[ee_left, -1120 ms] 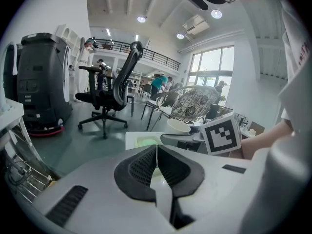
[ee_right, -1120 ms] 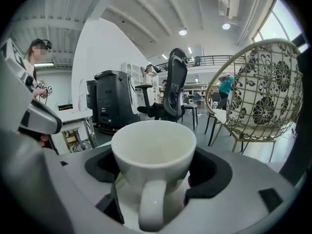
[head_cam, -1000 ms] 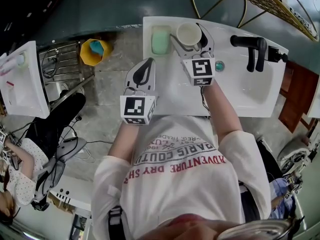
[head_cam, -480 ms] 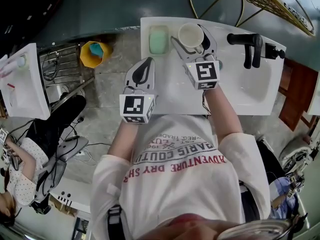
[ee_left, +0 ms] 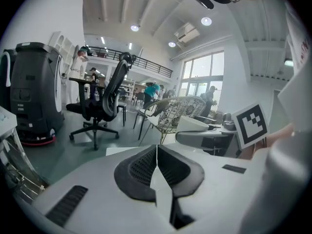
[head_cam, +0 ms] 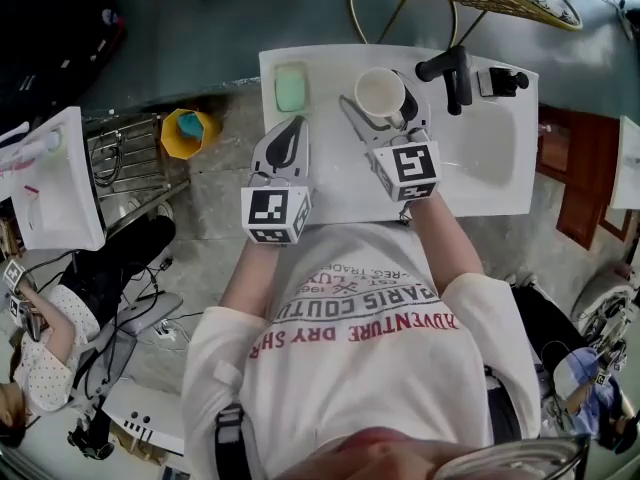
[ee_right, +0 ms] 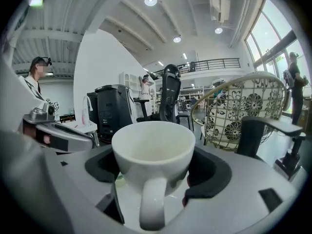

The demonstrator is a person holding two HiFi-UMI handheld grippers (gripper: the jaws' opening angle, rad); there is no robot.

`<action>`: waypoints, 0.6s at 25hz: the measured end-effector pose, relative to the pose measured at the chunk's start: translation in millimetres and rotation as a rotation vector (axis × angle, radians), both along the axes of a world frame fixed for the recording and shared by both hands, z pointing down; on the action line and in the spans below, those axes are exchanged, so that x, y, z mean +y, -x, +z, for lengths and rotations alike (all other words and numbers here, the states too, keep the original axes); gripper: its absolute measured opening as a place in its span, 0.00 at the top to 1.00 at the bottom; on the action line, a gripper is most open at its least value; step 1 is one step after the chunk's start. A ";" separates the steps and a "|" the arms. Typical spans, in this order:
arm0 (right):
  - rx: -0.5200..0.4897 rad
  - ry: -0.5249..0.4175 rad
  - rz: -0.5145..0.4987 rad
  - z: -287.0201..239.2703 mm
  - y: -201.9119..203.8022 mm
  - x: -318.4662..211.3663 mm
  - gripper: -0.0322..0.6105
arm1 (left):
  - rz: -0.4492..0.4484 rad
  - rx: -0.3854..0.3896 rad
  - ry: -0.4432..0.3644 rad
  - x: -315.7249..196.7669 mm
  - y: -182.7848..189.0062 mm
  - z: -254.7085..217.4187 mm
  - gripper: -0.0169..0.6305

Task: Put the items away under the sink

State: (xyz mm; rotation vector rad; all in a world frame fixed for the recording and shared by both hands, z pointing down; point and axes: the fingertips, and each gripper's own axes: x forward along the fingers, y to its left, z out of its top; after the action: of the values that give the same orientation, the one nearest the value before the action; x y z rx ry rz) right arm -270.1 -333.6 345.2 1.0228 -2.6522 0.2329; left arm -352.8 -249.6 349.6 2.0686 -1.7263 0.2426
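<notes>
Cup (head_cam: 381, 94) now farther from soap (head_cam: 290, 87)

White short-sleeved T-shirt (head_cam: 350, 368), red and grey lettering across the chest. The left gripper (head_cam: 296, 121) and right gripper (head_cam: 381, 90): pale grey shells, black ribbed pads (ee_left: 141, 169), each bearing a white cube (head_cam: 274, 216) with black square markers.
</notes>
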 end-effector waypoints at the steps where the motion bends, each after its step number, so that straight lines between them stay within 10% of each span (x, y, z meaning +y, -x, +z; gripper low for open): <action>1: -0.004 -0.001 -0.001 -4.8 -7.3 5.4 0.34 | 0.000 -0.001 -0.006 2.3 -7.4 -4.2 0.94; 15: -0.074 -0.029 -0.057 -57.2 -127.8 85.4 0.34 | -0.062 -0.005 -0.042 78.5 -133.1 -34.4 0.94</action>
State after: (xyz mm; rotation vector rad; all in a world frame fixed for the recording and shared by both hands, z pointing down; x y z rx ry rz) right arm -142.4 -248.2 288.0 0.9633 -2.7548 0.2254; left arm -219.7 -171.1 315.2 2.0414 -1.8099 0.1939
